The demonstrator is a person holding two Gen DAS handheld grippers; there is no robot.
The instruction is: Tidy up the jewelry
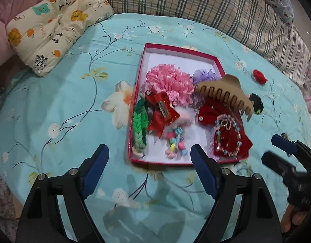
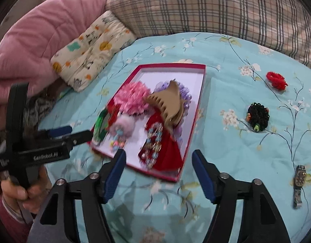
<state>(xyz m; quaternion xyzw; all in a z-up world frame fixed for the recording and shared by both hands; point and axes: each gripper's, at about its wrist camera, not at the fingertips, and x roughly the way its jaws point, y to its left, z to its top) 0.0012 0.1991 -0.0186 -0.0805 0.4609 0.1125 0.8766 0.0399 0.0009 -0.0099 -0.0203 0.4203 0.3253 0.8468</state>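
Observation:
A red-rimmed shallow box [image 1: 176, 49] [image 2: 197, 109] lies on the blue floral bedspread. It holds a tan claw clip [image 1: 222, 93] [image 2: 167, 105], a pink ruffle flower [image 1: 171, 83], a bead bracelet [image 1: 228, 135] on red cloth, a green braid [image 1: 139, 127] and other pieces. Outside the box lie a red scrunchie [image 2: 276, 80], a black hair tie [image 2: 257, 116] and a wristwatch [image 2: 300, 179]. My left gripper [image 1: 149, 158] is open and empty just before the box's near edge. My right gripper [image 2: 158, 164] is open and empty over the box's near corner.
A cartoon-print cushion [image 1: 54, 24], a pink quilt [image 2: 38, 40] and a plaid pillow [image 1: 216, 6] border the bed at the back. The right gripper also shows at the right edge of the left wrist view [image 1: 280, 151].

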